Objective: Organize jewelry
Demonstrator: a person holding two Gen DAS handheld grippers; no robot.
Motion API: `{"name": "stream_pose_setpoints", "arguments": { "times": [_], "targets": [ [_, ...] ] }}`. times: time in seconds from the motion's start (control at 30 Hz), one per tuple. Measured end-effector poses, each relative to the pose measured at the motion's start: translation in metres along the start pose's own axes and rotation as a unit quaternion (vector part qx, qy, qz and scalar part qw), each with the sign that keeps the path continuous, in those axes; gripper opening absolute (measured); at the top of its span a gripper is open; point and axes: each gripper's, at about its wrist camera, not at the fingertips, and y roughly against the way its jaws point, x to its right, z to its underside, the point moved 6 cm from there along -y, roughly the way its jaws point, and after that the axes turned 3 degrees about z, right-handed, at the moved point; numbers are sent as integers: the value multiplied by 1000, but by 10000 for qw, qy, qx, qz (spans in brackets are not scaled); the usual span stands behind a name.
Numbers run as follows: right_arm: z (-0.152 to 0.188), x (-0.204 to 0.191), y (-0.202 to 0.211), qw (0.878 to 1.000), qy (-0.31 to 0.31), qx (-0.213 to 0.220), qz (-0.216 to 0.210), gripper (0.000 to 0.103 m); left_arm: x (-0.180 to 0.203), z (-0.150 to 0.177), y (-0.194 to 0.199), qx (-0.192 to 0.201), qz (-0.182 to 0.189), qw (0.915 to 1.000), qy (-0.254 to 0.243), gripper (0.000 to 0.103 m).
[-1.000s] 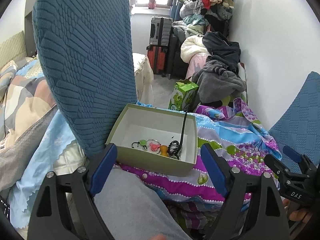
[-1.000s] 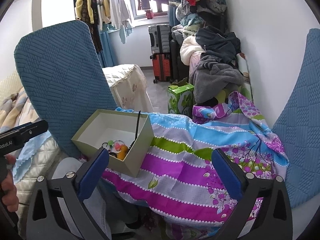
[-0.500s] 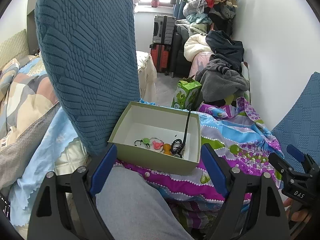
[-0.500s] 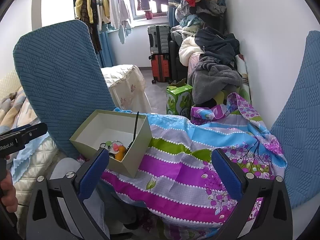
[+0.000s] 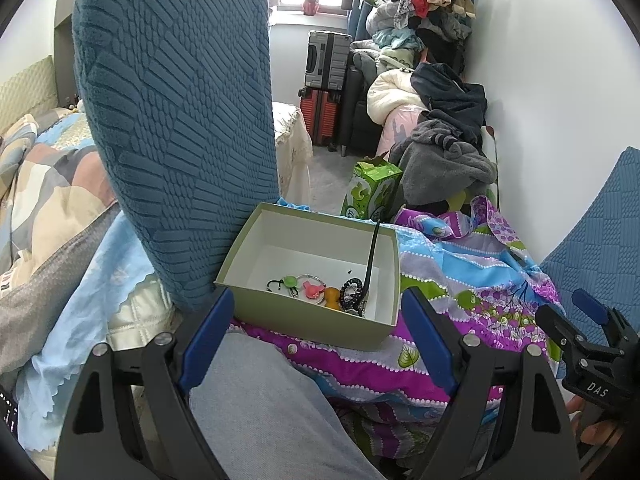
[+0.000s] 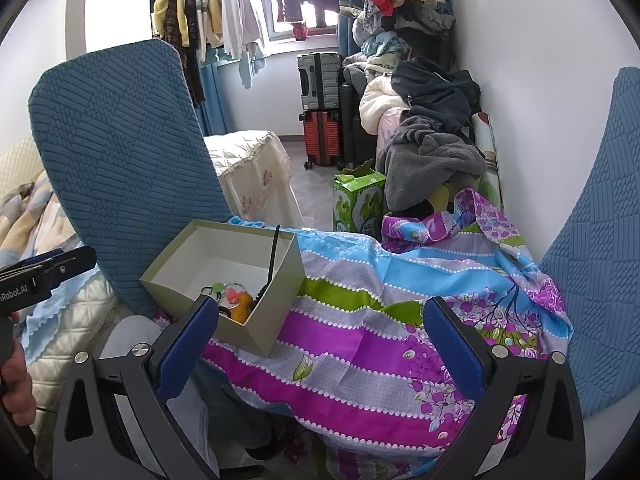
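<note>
An open green cardboard box [image 5: 256, 248] [image 6: 286, 276] sits on a striped purple, blue and green cloth [image 5: 460, 272] [image 6: 360, 320]. Inside lie small pieces: a green charm [image 5: 289, 281], a pink charm [image 5: 311, 289], an orange piece [image 5: 331, 295] [image 6: 241, 305], a black coiled band [image 5: 351, 290] and a black stick [image 5: 371, 252] leaning on the right wall. My left gripper [image 5: 316, 338] is open and empty, just short of the box's near wall. My right gripper [image 6: 320, 344] is open and empty, over the cloth to the right of the box.
A tall blue chair back [image 5: 176, 120] [image 6: 120, 160] stands left of the box, another [image 6: 600, 260] at the right. A grey-trousered knee [image 5: 272, 412] lies below the left gripper. A green carton [image 5: 372, 192], clothes pile [image 5: 444, 152] and suitcases [image 5: 326, 80] stand behind.
Both views have shifted slightly; the box sits a little higher and nearer in the left wrist view. Both grippers stay open and empty.
</note>
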Motion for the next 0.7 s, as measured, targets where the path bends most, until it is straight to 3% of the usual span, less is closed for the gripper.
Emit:
{"name": "stream_pose_setpoints", "arguments": {
  "times": [0.7],
  "targets": [
    [-3,-1,-1,10000,-14,7,18,103,6,3,-3,-55,53,10000,-19,85]
  ]
}}
